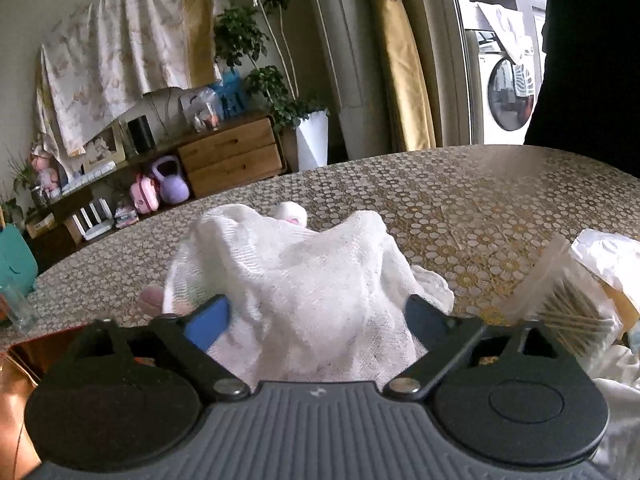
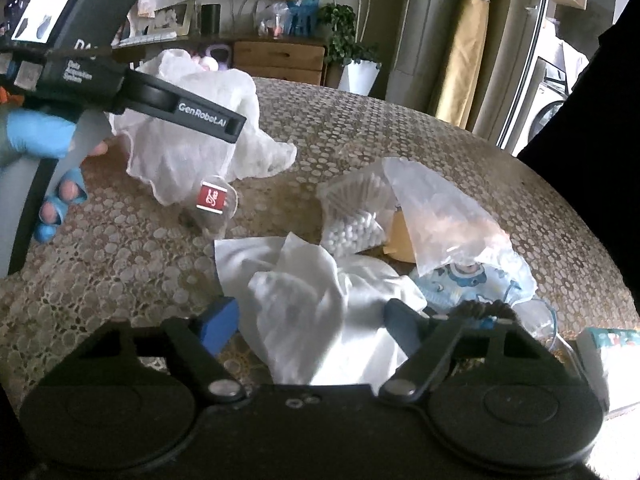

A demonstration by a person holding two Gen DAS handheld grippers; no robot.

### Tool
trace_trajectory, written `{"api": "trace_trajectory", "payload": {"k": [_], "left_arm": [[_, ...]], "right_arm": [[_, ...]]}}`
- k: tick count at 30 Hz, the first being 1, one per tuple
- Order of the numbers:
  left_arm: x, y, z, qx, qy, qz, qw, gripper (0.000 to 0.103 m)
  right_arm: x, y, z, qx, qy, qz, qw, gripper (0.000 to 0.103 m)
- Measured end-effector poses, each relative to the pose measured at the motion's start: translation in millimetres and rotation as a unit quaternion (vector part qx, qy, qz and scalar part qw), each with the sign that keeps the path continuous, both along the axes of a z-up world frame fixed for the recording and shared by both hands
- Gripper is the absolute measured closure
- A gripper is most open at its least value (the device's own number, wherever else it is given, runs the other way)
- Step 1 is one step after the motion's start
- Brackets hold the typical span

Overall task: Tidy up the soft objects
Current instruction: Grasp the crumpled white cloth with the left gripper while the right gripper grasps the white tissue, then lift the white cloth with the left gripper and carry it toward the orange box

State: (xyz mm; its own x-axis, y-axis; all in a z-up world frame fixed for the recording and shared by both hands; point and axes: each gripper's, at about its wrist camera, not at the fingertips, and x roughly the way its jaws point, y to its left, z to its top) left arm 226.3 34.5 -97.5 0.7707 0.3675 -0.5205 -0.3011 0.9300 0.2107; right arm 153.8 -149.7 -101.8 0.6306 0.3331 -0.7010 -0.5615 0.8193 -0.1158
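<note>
A white gauze cloth (image 1: 304,272) lies bunched on the patterned table (image 1: 460,200). My left gripper (image 1: 316,320) is open around it, a blue pad on either side and the cloth filling the gap. In the right wrist view the same gauze cloth (image 2: 192,148) sits far left under that gripper's black finger (image 2: 208,120). A smoother white cloth (image 2: 320,312) lies crumpled near the front. My right gripper (image 2: 310,326) stands open over it, with a gap showing between the left pad and the cloth.
A bag of cotton swabs (image 2: 356,208), a clear plastic bag (image 2: 440,216) and a blue patterned piece (image 2: 472,280) crowd the right. A red-labelled packet (image 2: 212,200) lies mid-table. A glass (image 1: 16,304) stands at the left edge. A gloved hand (image 2: 40,140) holds the left gripper.
</note>
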Motion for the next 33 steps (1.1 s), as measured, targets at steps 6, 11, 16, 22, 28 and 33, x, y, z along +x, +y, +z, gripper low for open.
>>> {"api": "trace_trajectory", "payload": {"k": [6, 11, 16, 22, 28, 33], "left_arm": [[-2.5, 0.7, 3.5, 0.009, -0.003, -0.002, 1.0, 0.047], [-4.5, 2.9, 5.8, 0.009, -0.002, -0.007, 0.9999, 0.076], [-13.3, 6.1, 11.2, 0.002, -0.01, -0.015, 0.9998, 0.088], [-30.7, 8.5, 25.8, -0.02, -0.023, -0.037, 0.9988, 0.091], [-49.0, 17.6, 43.7, -0.062, -0.029, -0.059, 0.9959, 0.092], [-68.9, 24.8, 61.7, -0.089, -0.034, -0.071, 0.9929, 0.092]], "right_arm": [[-1.8, 0.7, -3.2, -0.026, -0.015, -0.008, 1.0, 0.051], [-6.0, 2.3, -3.6, -0.039, -0.025, -0.004, 0.999, 0.067], [-9.7, -1.0, 3.5, -0.031, -0.033, -0.006, 0.999, 0.083], [-13.4, -10.0, 19.2, 0.006, -0.038, -0.017, 0.999, 0.092], [-19.7, -24.1, 46.3, 0.055, -0.04, -0.035, 0.997, 0.093], [-29.9, -31.7, 69.3, 0.085, -0.04, -0.034, 0.995, 0.093]]}}
